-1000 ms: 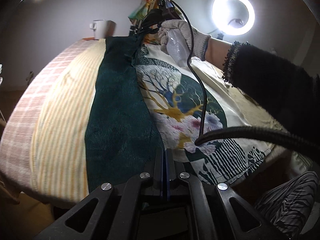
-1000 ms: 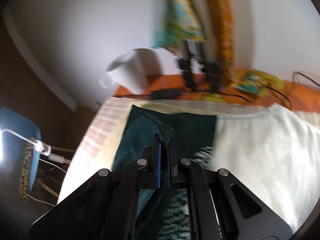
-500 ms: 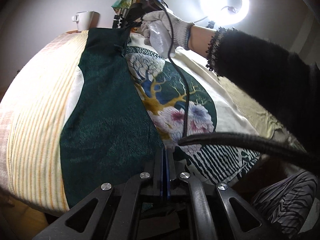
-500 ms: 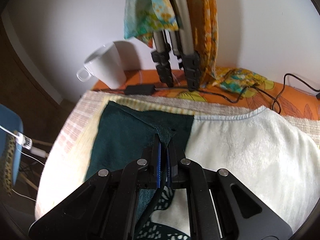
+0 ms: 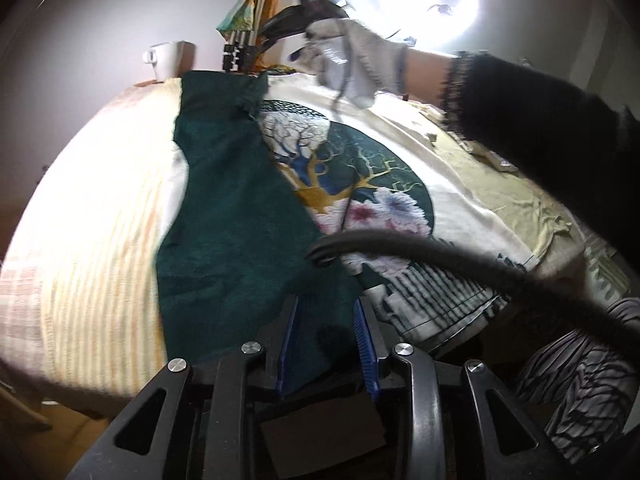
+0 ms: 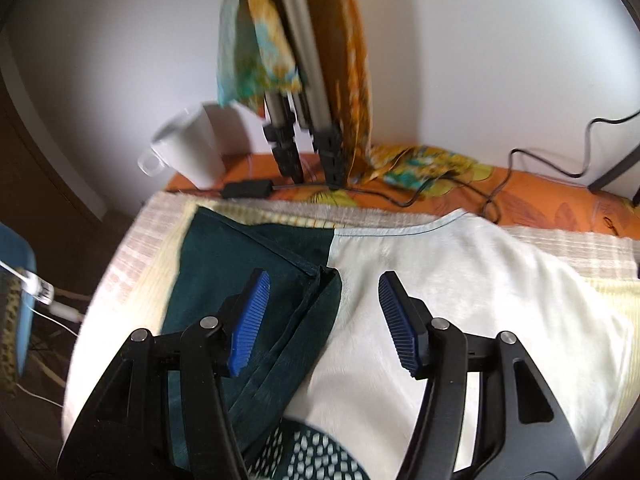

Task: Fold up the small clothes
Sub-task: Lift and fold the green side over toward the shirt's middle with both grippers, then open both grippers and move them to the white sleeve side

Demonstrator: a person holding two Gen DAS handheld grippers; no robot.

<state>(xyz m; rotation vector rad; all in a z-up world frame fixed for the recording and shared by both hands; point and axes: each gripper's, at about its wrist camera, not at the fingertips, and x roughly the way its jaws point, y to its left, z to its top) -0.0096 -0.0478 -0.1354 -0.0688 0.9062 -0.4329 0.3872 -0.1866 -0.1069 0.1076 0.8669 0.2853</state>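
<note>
At the far edge you have a white mug (image 6: 188,152) on the orange cloth (image 6: 540,200), just beside a tripod's (image 6: 304,120) legs, where patterned fabric (image 6: 256,52) hangs. A black adapter (image 6: 246,189) lies by the mug, and cables (image 6: 496,188) trail across the cloth. A lit ring light (image 5: 428,0) shines behind. The striped cover (image 5: 92,240) spreads over the table.

One shirt (image 5: 248,216), one mug (image 6: 192,152), two claws (image 6: 320,320), one ring light (image 5: 428,0)
</note>
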